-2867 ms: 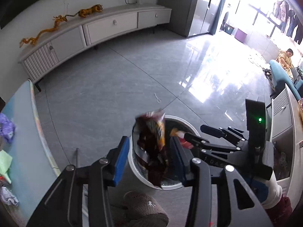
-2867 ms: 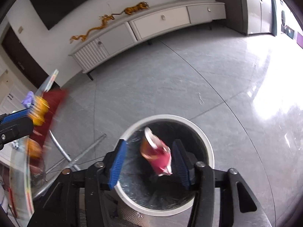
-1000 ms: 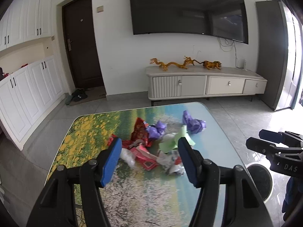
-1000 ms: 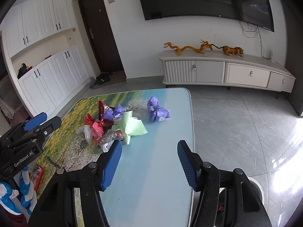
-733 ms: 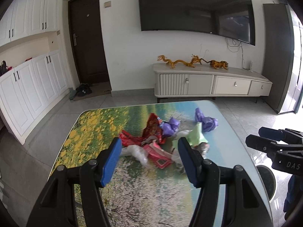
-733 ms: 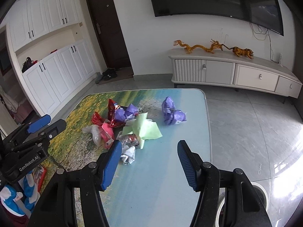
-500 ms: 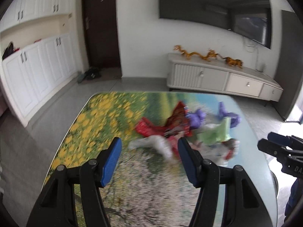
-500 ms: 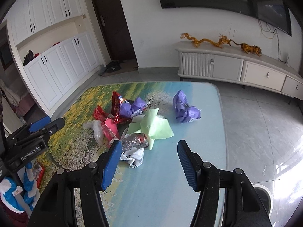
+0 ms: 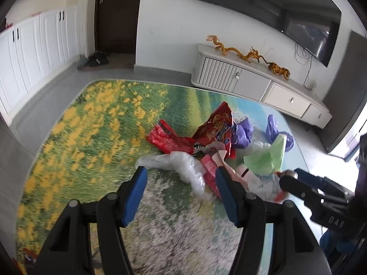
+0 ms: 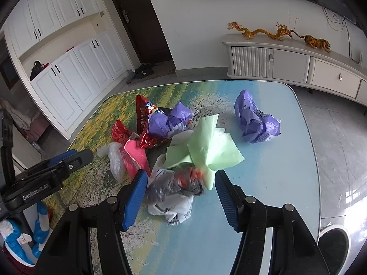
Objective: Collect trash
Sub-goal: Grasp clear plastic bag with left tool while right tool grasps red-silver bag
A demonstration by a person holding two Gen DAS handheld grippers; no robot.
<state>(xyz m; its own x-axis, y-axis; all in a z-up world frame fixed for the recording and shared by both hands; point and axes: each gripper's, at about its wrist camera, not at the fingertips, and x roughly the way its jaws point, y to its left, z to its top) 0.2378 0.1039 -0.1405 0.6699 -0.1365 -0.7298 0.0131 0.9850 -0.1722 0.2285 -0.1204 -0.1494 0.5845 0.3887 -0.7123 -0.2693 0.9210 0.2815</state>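
A heap of trash lies on the picture-printed table (image 9: 87,137) (image 10: 263,183). My left gripper (image 9: 180,174) is open, its blue pads either side of a clear crumpled plastic bag (image 9: 181,163), with a pink packet (image 9: 209,168) by the right pad and red snack wrappers (image 9: 174,141) beyond. My right gripper (image 10: 180,181) is open just above a grey and white plastic bag (image 10: 174,192). Light green paper (image 10: 206,146) lies behind it. Two purple wrappers sit farther back, one in the heap (image 10: 167,120) and one apart to the right (image 10: 254,121). Each gripper shows at the edge of the other's view.
The white-rimmed bin (image 10: 335,240) stands on the floor off the table's right corner. A low white cabinet (image 10: 286,61) with golden dragon figures lines the far wall. White cupboards (image 10: 68,68) and a dark door (image 10: 140,23) stand to the left.
Both grippers have come forward and down over the table, so the trash heap now looks larger and lies right between their pads. Both jaws keep the same spread.
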